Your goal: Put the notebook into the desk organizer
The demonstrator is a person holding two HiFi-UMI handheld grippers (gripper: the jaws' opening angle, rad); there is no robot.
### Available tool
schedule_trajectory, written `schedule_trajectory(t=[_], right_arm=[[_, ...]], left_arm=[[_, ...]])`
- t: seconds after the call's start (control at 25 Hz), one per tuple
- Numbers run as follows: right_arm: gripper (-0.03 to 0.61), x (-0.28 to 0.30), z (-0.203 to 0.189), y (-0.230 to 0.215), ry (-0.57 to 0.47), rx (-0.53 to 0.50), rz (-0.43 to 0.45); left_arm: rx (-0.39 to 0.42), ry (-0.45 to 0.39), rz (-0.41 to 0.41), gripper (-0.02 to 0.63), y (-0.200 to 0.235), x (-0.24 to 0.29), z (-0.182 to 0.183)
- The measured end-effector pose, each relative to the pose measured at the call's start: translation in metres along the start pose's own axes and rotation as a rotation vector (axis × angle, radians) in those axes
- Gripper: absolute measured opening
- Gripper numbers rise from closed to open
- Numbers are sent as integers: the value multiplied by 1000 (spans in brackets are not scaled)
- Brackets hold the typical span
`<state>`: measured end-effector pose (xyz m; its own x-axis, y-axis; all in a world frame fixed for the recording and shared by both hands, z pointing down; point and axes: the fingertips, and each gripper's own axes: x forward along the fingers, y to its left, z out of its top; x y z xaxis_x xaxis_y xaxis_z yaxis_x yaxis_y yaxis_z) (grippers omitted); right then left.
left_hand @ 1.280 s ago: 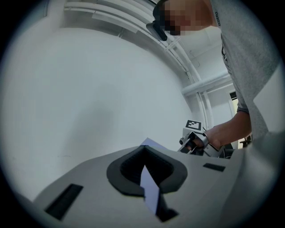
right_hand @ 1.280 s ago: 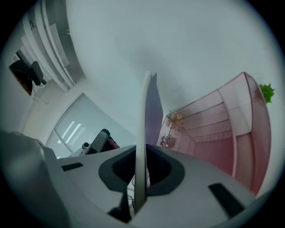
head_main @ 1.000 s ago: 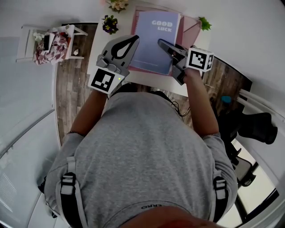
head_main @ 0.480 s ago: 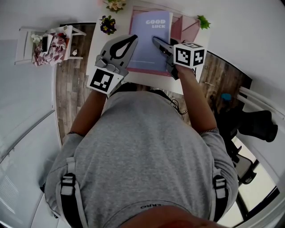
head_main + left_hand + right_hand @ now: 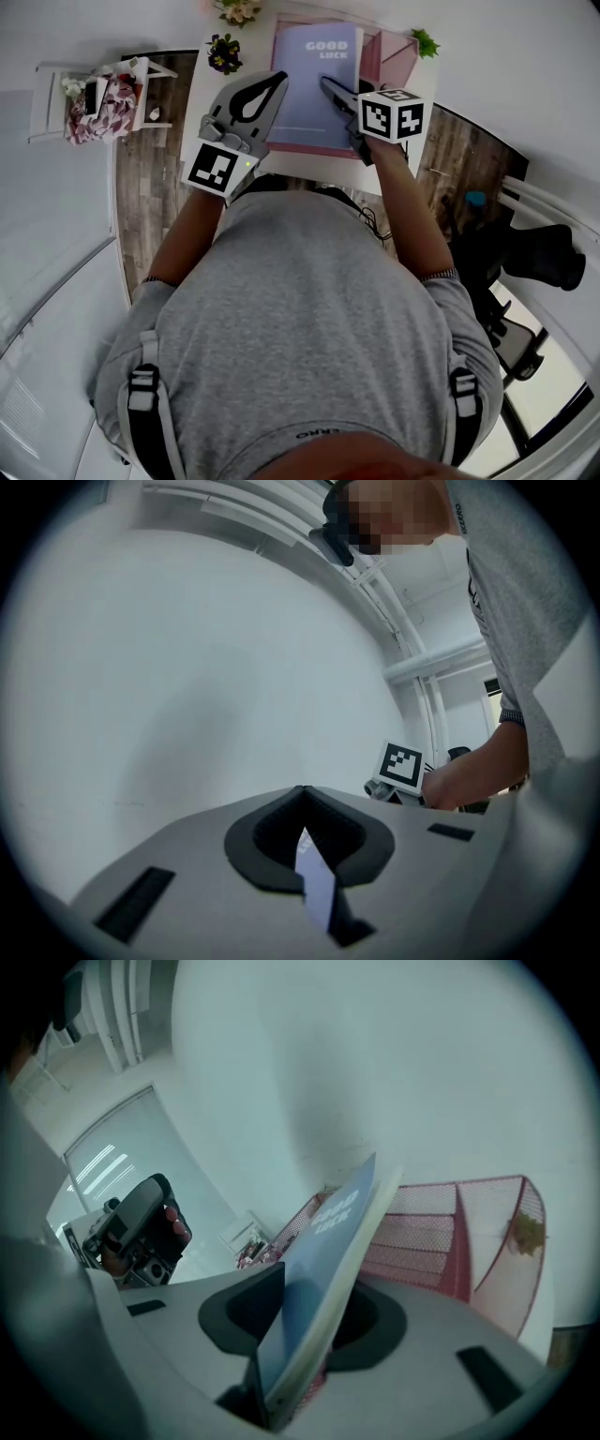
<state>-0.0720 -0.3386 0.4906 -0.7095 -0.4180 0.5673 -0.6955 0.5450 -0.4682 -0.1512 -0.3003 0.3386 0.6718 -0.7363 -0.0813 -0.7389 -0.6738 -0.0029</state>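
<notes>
"GOOD LUCK" on the notebook [image 5: 314,89]

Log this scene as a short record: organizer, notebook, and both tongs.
organizer: pink mesh, on the white desk
notebook: blue, GOOD LUCK cover, tilted, covering the organizer's left part
left tongs: tips together, beside the notebook's left edge
right tongs: jaws have just been opening; notebook between them, seemingly loose

The notebook [image 5: 309,94] is lavender-blue, the organizer [image 5: 398,61] pink mesh.

Overhead head view; gripper views along jaws (notebook [image 5: 305,103] shared with right)
</notes>
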Motion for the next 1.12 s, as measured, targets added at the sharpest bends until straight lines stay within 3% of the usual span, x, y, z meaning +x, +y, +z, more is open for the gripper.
schedule_trajectory(t=[0.32, 0.88, 1.12], right_arm=[[152, -2, 4, -2, 8, -64, -81], [210, 4, -8, -21, 10, -19, -182], [229, 4, -8, -28, 63, -113, -320]], left_arm=[[-5, -8, -24, 18, 1, -3, 1], [-42, -22, -94, 18, 4, -9, 1], [-49, -23, -124, 18, 5, -13, 2]])
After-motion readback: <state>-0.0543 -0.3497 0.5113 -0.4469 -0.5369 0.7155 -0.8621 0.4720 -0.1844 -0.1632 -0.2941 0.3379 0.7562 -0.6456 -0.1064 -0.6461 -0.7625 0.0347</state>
